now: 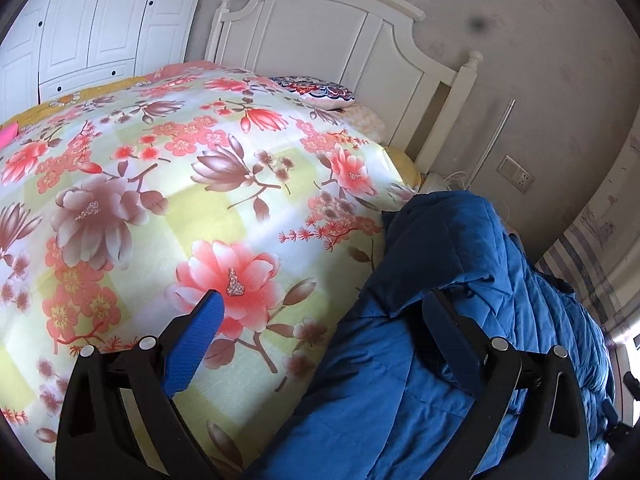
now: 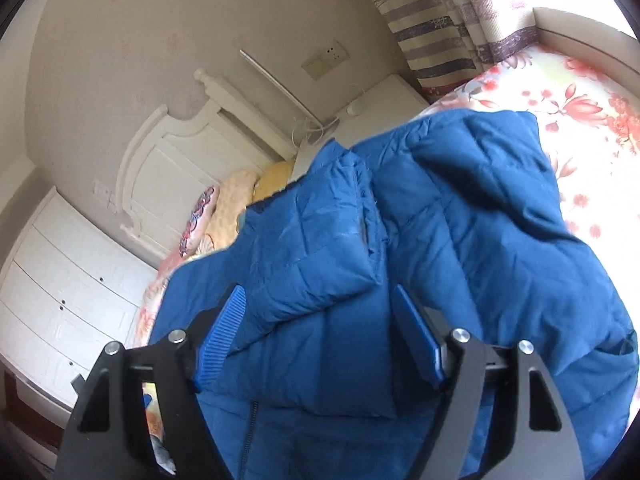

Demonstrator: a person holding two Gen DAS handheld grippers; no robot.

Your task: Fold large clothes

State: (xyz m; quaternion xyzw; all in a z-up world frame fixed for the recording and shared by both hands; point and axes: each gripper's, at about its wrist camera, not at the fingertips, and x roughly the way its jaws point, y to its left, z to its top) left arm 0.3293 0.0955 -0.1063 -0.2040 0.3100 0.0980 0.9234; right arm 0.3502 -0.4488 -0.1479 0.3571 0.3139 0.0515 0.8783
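Observation:
A blue quilted puffer jacket (image 1: 460,320) lies on the right side of the bed on the floral bedspread (image 1: 160,184). My left gripper (image 1: 324,300) is open just above it; its right finger is over the jacket's edge, its left finger over the bedspread. In the right wrist view the jacket (image 2: 460,220) fills the middle, with a folded part (image 2: 312,240) lying over its body and a zipper at the bottom. My right gripper (image 2: 318,300) is open with its fingers either side of that folded part; whether the pads touch the cloth I cannot tell.
A white headboard (image 1: 340,36) and patterned pillows (image 1: 316,90) are at the far end. White wardrobes (image 1: 88,20) stand beyond the bed's left side. A wall socket (image 1: 516,174), a white bedside unit (image 2: 384,100) with cables and striped curtains (image 2: 436,40) are to the right.

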